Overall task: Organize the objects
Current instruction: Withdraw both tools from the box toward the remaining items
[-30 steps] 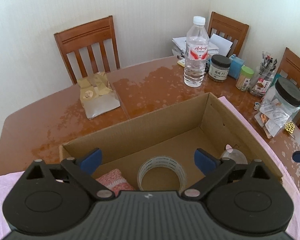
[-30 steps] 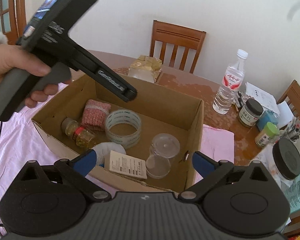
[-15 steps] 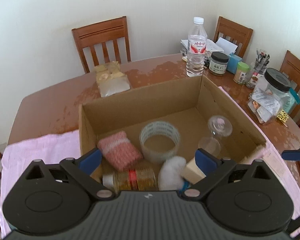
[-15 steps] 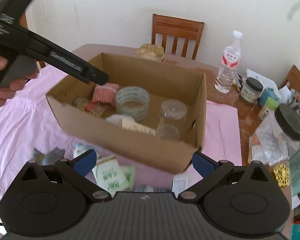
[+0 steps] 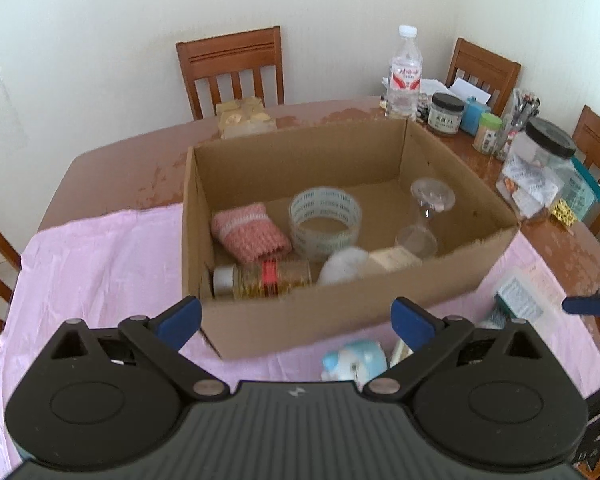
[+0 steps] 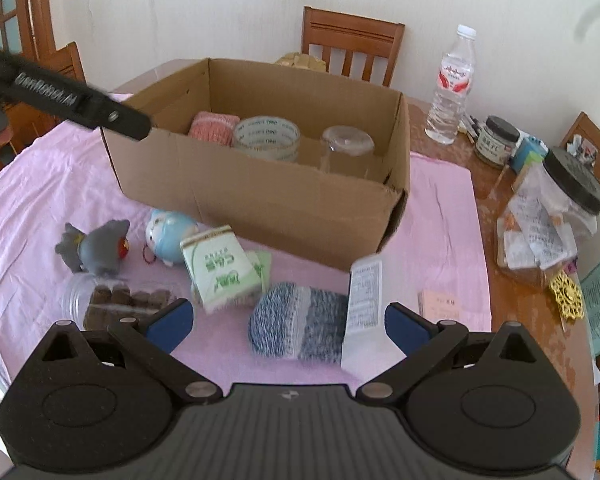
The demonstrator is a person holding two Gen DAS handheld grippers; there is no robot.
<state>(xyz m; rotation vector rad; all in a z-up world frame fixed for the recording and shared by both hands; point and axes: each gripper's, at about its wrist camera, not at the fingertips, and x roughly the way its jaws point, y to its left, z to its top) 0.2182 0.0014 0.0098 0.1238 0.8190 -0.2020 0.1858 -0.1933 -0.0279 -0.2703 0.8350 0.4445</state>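
Observation:
An open cardboard box [image 5: 340, 312] [image 6: 260, 196] stands on a pink cloth [image 5: 92, 256]. Inside lie a pink knitted piece [image 5: 250, 232], a tape roll [image 5: 325, 222], a spice jar [image 5: 264, 278], a clear glass [image 5: 430, 204] and a white object [image 5: 342, 266]. In front of the box lie a blue-white knitted piece [image 6: 298, 322], a green carton [image 6: 220, 270], a white packet [image 6: 364, 304], a blue toy [image 6: 170, 234], a grey shark toy [image 6: 94, 246] and a clear jar of brown pieces [image 6: 112, 298]. My left gripper [image 5: 296, 316] is open before the box. My right gripper [image 6: 286, 324] is open over the knitted piece.
A water bottle [image 5: 405, 74], dark-lidded jars [image 5: 444, 114], a large clear jar [image 6: 552, 212] and papers crowd the table's right side. A wrapped package [image 5: 244, 118] sits behind the box. Wooden chairs [image 5: 232, 68] ring the table. A small pink card [image 6: 442, 306] lies on the cloth.
Both grippers have pulled back and away from the box. The loose objects on the cloth in front of it have come into view. Both stay open.

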